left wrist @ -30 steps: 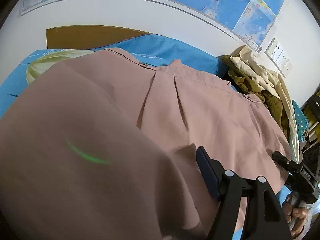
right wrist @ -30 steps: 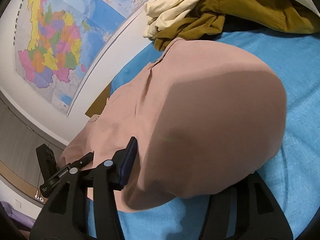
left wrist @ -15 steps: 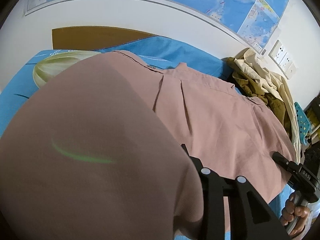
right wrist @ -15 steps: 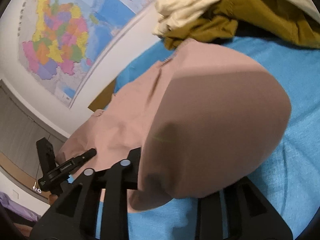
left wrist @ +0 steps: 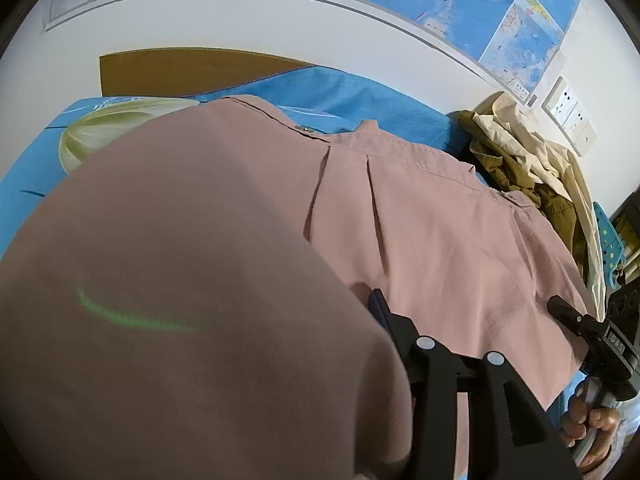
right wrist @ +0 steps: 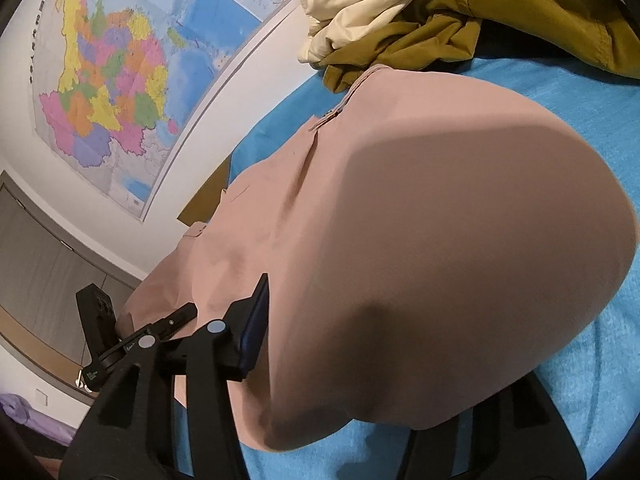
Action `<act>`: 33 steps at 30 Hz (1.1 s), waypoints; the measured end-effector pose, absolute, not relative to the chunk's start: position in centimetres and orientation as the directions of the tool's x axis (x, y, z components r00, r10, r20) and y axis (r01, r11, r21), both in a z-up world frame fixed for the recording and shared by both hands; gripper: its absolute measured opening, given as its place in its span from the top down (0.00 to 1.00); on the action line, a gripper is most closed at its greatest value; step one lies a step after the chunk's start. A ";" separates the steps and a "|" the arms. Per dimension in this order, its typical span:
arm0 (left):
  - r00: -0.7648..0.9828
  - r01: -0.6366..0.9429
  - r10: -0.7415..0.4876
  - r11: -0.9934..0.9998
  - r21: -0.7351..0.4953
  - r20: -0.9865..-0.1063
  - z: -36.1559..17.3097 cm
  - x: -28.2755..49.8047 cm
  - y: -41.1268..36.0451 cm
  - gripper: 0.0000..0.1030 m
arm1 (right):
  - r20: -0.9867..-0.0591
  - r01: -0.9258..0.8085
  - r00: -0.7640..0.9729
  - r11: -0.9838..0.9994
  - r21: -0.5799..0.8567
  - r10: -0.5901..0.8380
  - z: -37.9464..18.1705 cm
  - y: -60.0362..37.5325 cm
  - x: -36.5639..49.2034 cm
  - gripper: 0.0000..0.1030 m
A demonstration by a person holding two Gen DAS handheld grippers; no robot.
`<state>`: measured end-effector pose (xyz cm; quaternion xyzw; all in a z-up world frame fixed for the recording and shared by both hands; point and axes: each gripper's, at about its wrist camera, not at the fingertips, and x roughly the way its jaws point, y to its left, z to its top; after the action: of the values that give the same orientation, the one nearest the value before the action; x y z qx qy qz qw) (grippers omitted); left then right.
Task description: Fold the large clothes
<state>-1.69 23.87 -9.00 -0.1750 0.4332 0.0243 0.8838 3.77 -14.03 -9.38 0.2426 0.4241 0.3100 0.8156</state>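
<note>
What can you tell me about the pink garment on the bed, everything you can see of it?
The pink garment is a dusty-pink woven piece, matte, cotton-like. It lies spread on the blue bedsheet, with a stitched band and two pressed pleats at its far edge, near the heap of olive and cream clothes. Its near edge is lifted, billowing over both cameras. It lies between the fingers of the left gripper and right gripper, both opening; whether the pads still press it is hidden.

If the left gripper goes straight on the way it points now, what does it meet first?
Most likely the pink garment: a fold of it is already draped between the opening jaws of the left gripper, right before the lens. Depth beyond is unclear.
</note>
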 end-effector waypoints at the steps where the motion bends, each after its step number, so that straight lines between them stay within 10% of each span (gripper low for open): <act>1: 0.623 -0.194 -0.110 0.937 -0.290 -0.774 -9.0 -1.7 23.8 0.53 | -0.542 -0.302 0.449 0.691 0.657 0.711 -9.4 -14.0 3.8 0.51; 10: 0.623 -0.195 -0.100 0.941 -0.277 -0.776 -8.9 -1.4 23.6 0.52 | -0.551 -0.300 0.442 0.696 0.653 0.708 -9.5 -13.9 4.2 0.60; 17: 0.638 -0.185 -0.136 0.928 -0.323 -0.758 -7.7 -1.8 24.4 0.75 | -0.506 -0.344 0.425 0.651 0.677 0.750 -8.6 -13.8 4.0 0.81; 23: 0.601 -0.157 -0.231 0.904 -0.397 -0.765 -8.7 -0.5 25.4 0.43 | -0.535 -0.310 0.393 0.656 0.688 0.748 -9.9 -13.3 5.5 0.62; 27: 0.603 -0.140 -0.252 0.901 -0.411 -0.757 -8.7 0.1 25.2 0.41 | -0.518 -0.327 0.376 0.634 0.701 0.768 -9.7 -12.5 6.1 0.54; 29: 0.599 -0.158 -0.222 0.909 -0.386 -0.769 -8.6 0.3 25.2 0.68 | -0.528 -0.330 0.364 0.636 0.697 0.767 -9.7 -11.9 6.5 0.79; 33: 0.595 -0.174 -0.208 0.909 -0.378 -0.776 -7.9 0.5 25.7 0.80 | -0.506 -0.364 0.375 0.625 0.690 0.777 -8.5 -11.6 6.5 0.85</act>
<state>0.54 25.66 -7.85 -0.2126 0.4497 -0.0099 0.8674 6.51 -11.64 -8.51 0.2411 0.4281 0.3596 0.7932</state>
